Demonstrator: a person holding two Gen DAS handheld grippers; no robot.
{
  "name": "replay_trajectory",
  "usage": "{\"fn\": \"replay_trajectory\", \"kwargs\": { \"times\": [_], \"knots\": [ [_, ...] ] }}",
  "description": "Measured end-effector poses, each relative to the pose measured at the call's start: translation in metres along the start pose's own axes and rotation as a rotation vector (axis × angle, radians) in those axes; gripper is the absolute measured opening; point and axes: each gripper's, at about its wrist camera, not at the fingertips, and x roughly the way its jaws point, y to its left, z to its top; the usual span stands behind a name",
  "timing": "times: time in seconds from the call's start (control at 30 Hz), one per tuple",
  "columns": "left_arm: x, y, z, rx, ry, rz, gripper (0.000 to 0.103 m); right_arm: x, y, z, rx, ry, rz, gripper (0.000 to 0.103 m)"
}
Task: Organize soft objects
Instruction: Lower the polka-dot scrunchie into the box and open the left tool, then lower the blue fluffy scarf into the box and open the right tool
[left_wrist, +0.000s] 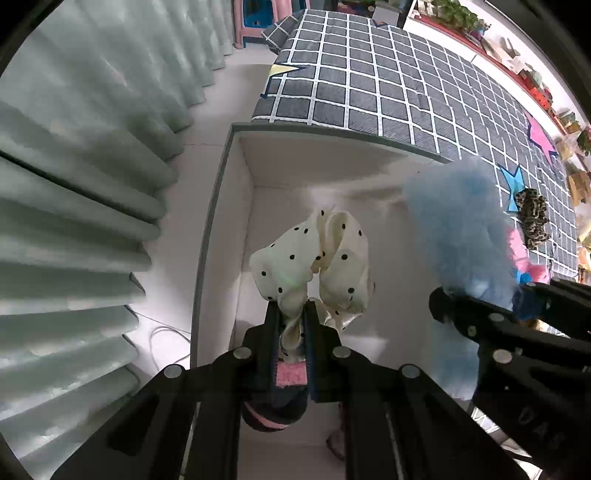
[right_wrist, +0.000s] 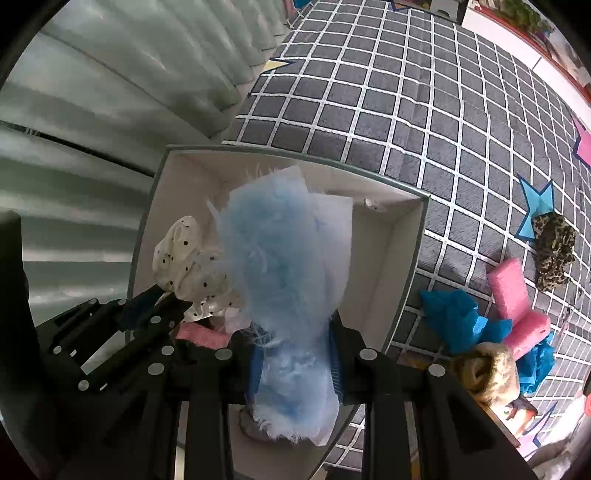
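Observation:
My left gripper (left_wrist: 292, 317) is shut on a cream scrunchie with black dots (left_wrist: 314, 258), which hangs over the inside of a white box (left_wrist: 221, 221). My right gripper (right_wrist: 295, 354) is shut on a fluffy light-blue cloth (right_wrist: 284, 266), held above the same white box (right_wrist: 406, 266). In the left wrist view the fluffy blue cloth (left_wrist: 458, 229) and the right gripper (left_wrist: 480, 310) show at the right. In the right wrist view the dotted scrunchie (right_wrist: 184, 254) and the left gripper (right_wrist: 162, 299) show at the left. A dark item with pink stripes (left_wrist: 275, 413) lies in the box under the left gripper.
The box stands against a bed with a grey checked cover (right_wrist: 406, 103). On the cover lie a leopard-print scrunchie (right_wrist: 554, 251), a pink foam piece (right_wrist: 513, 299), blue crumpled cloth (right_wrist: 458, 317) and a tan furry item (right_wrist: 487, 369). Pale green curtains (left_wrist: 74, 184) hang at the left.

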Motion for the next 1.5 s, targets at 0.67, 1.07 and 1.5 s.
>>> {"fn": "replay_trajectory", "kwargs": {
  "times": [0.67, 1.07, 1.5],
  "knots": [
    [0.002, -0.002, 0.000, -0.020, 0.001, -0.030, 0.081, 0.006, -0.003, 0.002, -0.013, 0.016, 0.037, 0.054],
    [-0.019, -0.001, 0.004, -0.043, -0.030, -0.033, 0.089, -0.022, -0.013, 0.006, 0.015, -0.072, -0.014, 0.102],
    [-0.057, -0.056, 0.021, 0.038, -0.077, -0.094, 0.090, -0.080, -0.101, -0.008, 0.179, -0.153, -0.028, 0.102]
  ]
}}
